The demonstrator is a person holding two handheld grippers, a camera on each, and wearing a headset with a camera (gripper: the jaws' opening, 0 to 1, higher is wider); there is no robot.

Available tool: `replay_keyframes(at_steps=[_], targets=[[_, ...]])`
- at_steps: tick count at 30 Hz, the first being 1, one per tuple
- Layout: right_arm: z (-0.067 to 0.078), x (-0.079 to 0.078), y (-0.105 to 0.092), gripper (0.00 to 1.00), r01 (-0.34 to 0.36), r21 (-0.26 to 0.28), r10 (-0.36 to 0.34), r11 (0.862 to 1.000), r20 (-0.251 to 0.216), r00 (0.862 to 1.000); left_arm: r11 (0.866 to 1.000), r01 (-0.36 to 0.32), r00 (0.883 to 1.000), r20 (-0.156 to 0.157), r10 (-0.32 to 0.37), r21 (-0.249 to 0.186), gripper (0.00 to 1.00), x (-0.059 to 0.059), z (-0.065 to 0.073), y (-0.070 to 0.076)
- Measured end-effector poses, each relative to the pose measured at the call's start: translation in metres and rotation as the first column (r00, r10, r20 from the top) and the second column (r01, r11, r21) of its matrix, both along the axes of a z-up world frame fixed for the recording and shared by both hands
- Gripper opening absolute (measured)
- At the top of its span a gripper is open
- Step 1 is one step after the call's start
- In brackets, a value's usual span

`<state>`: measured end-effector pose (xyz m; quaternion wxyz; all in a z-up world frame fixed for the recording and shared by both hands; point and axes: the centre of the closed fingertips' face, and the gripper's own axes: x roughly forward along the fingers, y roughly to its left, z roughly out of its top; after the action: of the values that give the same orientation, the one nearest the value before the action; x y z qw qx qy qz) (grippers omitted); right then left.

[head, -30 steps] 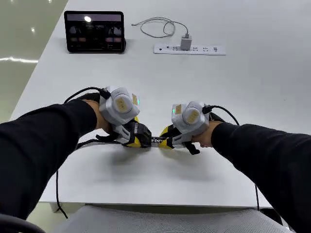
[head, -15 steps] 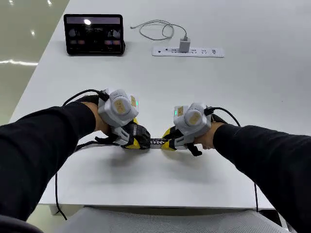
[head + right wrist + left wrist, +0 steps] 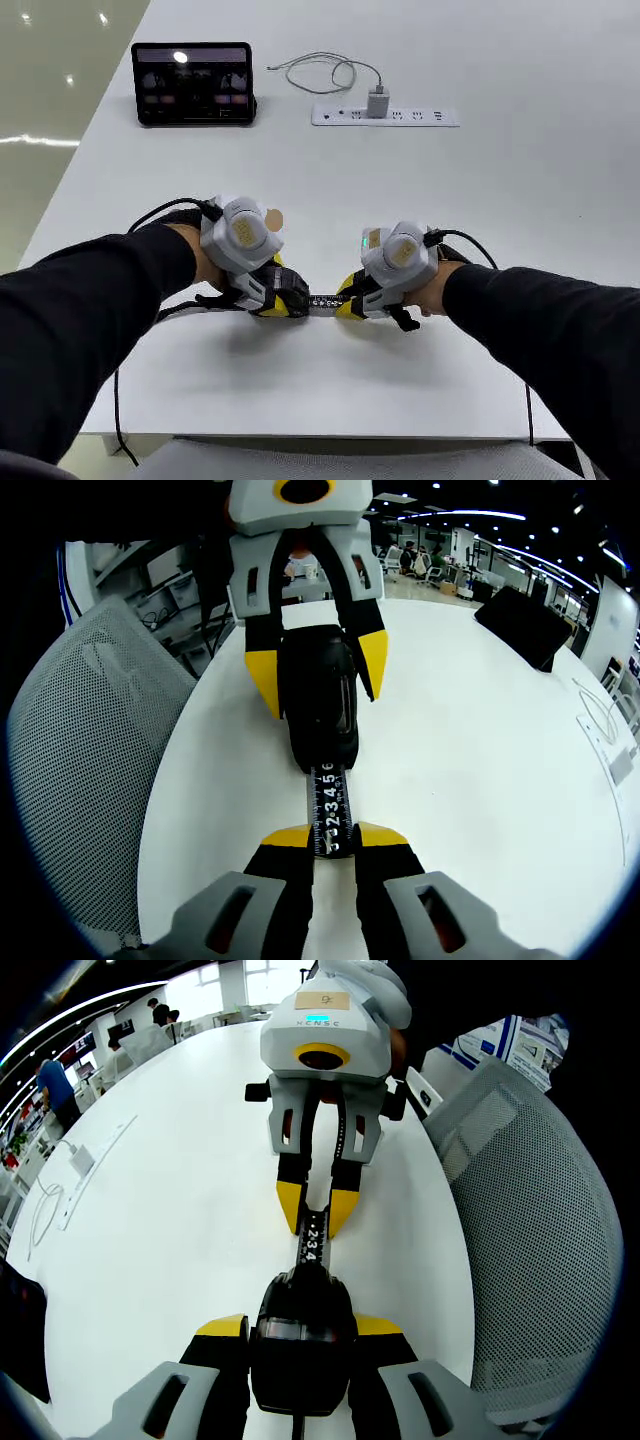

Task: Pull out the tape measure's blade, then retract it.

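The tape measure (image 3: 290, 296), black with yellow trim, lies near the front edge of the white table (image 3: 480, 200). My left gripper (image 3: 276, 298) is shut on its case (image 3: 303, 1345), one yellow-tipped finger on each side. A short length of blade (image 3: 325, 299) runs out toward my right gripper (image 3: 346, 303). The blade (image 3: 329, 798) shows numbers up to about 6. My right gripper (image 3: 333, 838) is shut on the blade's end. The two grippers face each other, a few centimetres apart, and the blade (image 3: 311, 1242) lies low over the table between them.
A dark tablet (image 3: 193, 82) stands at the back left. A white power strip (image 3: 385, 116) with a charger and coiled cable (image 3: 325, 66) lies at the back middle. A grey mesh chair (image 3: 520, 1220) sits just past the table's front edge.
The right gripper has drawn slightly away from the case, so a little more blade shows. The head camera has tilted, shifting the whole scene.
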<state>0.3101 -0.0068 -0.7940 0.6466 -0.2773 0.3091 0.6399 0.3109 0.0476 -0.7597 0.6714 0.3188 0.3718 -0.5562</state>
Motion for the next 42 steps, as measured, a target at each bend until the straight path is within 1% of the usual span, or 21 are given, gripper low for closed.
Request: replay_keyframes(at_steps=[10, 15, 19, 30, 31, 36, 42], targets=[[0.001, 0.000, -0.006, 0.10, -0.010, 0.001, 0.010, 1.000, 0.006, 1.000, 1.000, -0.006, 1.000, 0.009, 0.006, 0.000, 0.34, 0.000, 0.000, 0.000], [0.001, 0.001, -0.008, 0.10, 0.008, 0.009, -0.008, 1.000, -0.005, 1.000, 1.000, -0.010, 1.000, 0.001, 0.010, -0.007, 0.34, 0.001, -0.001, 0.000], [0.001, 0.000, -0.009, 0.10, 0.006, 0.012, -0.006, 1.000, -0.004, 1.000, 1.000, -0.007, 1.000, 0.004, 0.007, -0.011, 0.34, 0.000, -0.001, -0.001], [0.000, 0.001, -0.016, 0.10, 0.004, 0.010, -0.004, 1.000, -0.001, 1.000, 1.000, -0.013, 1.000, 0.000, 0.013, -0.019, 0.34, 0.000, 0.000, -0.002], [0.000, 0.001, -0.018, 0.10, -0.002, 0.007, 0.002, 1.000, 0.004, 1.000, 1.000, -0.014, 1.000, 0.000, 0.014, -0.019, 0.34, 0.000, 0.000, -0.002], [0.001, 0.001, -0.023, 0.10, 0.013, 0.021, -0.013, 1.000, -0.004, 1.000, 1.000, -0.018, 1.000, 0.002, 0.018, -0.017, 0.34, 0.000, -0.001, -0.001], [0.000, 0.001, -0.028, 0.10, 0.016, 0.020, -0.016, 1.000, -0.005, 1.000, 1.000, -0.020, 1.000, 0.004, 0.020, -0.011, 0.34, 0.001, -0.001, 0.000]])
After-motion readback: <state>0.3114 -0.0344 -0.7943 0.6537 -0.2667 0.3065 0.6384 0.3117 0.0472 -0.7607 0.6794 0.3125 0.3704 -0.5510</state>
